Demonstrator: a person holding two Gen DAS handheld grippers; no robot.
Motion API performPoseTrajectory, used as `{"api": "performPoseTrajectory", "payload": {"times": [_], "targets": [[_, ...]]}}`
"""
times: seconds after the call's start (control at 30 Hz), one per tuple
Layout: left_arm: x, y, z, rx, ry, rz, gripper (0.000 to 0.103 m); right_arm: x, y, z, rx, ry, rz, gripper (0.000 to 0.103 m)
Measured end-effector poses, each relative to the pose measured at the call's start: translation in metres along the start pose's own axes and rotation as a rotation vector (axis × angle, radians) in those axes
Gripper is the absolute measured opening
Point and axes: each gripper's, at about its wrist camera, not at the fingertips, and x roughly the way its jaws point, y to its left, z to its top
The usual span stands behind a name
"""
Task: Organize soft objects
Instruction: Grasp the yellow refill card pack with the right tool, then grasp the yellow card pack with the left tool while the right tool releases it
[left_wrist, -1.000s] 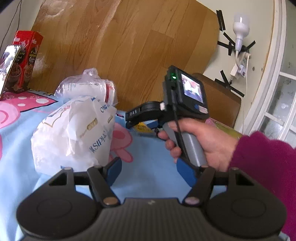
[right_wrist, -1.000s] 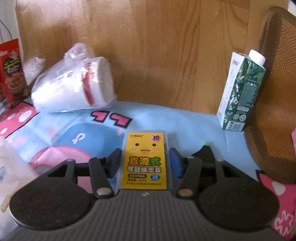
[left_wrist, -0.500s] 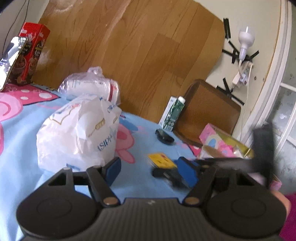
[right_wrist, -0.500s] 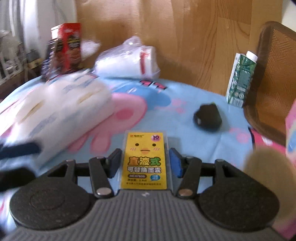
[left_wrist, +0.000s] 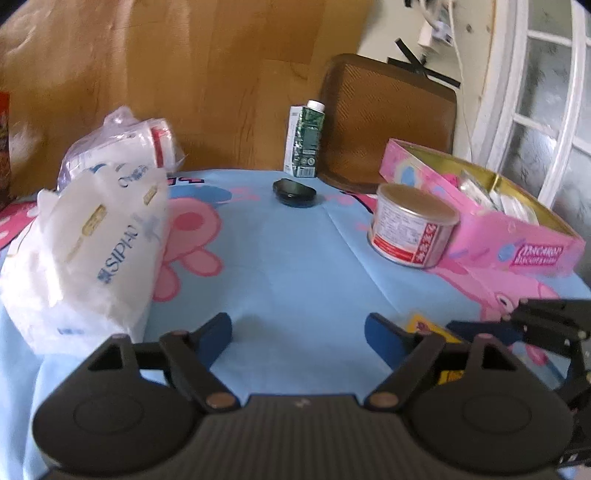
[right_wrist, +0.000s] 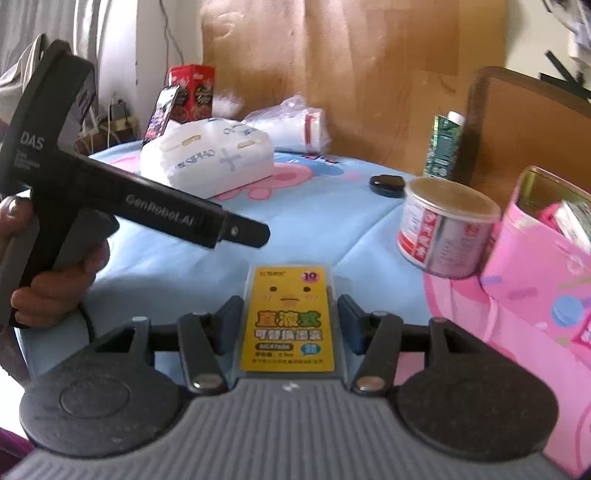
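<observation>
A white soft tissue pack (left_wrist: 88, 251) lies on the left of the blue cartoon tablecloth (left_wrist: 295, 266), with a clear bag of white rolls (left_wrist: 122, 147) behind it. My left gripper (left_wrist: 295, 325) hovers low over bare cloth just right of the pack; its jaws are opening and nothing is between them. My right gripper (right_wrist: 290, 306) is shut on a flat yellow pack (right_wrist: 288, 332) with a chick face, held above the cloth near a tin can (right_wrist: 443, 236). In the left wrist view that yellow pack (left_wrist: 421, 325) shows at the lower right.
An open pink box (left_wrist: 480, 206) with packets stands at the right, the tin can (left_wrist: 410, 229) against it. A green carton (left_wrist: 304, 140) and a small black object (left_wrist: 294, 191) sit at the back. A brown chair back (left_wrist: 384, 110) rises behind; a red box (right_wrist: 192, 92) at far left.
The right gripper has carried the yellow pack from the back of the table to the near right, beside the left gripper. The left view has swung right and its jaws have widened.
</observation>
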Motion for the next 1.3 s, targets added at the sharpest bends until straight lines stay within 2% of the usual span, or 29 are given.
{"api": "performPoseTrajectory", "payload": {"times": [0.37, 0.63, 0.73, 1.03, 1.17, 1.3], "targets": [[0.0, 0.004, 0.001, -0.026, -0.002, -0.012, 0.083, 0.002, 0.0, -0.001, 0.028, -0.008, 0.022, 0.064], [-0.001, 0.005, 0.001, -0.03, -0.007, -0.014, 0.083, 0.0, 0.002, -0.003, 0.025, -0.01, 0.011, 0.066], [-0.001, 0.006, 0.001, -0.037, -0.007, -0.021, 0.083, -0.001, 0.002, -0.003, 0.028, -0.009, -0.005, 0.07], [-0.007, 0.008, 0.003, -0.072, -0.011, -0.091, 0.081, -0.026, 0.0, -0.02, 0.086, -0.001, -0.065, 0.079], [-0.011, -0.007, 0.0, -0.093, 0.011, -0.151, 0.081, -0.032, 0.002, -0.026, 0.078, -0.011, -0.082, 0.079], [-0.018, -0.022, -0.003, -0.098, 0.045, -0.158, 0.081, -0.029, 0.003, -0.023, 0.069, -0.005, -0.076, 0.076]]}}
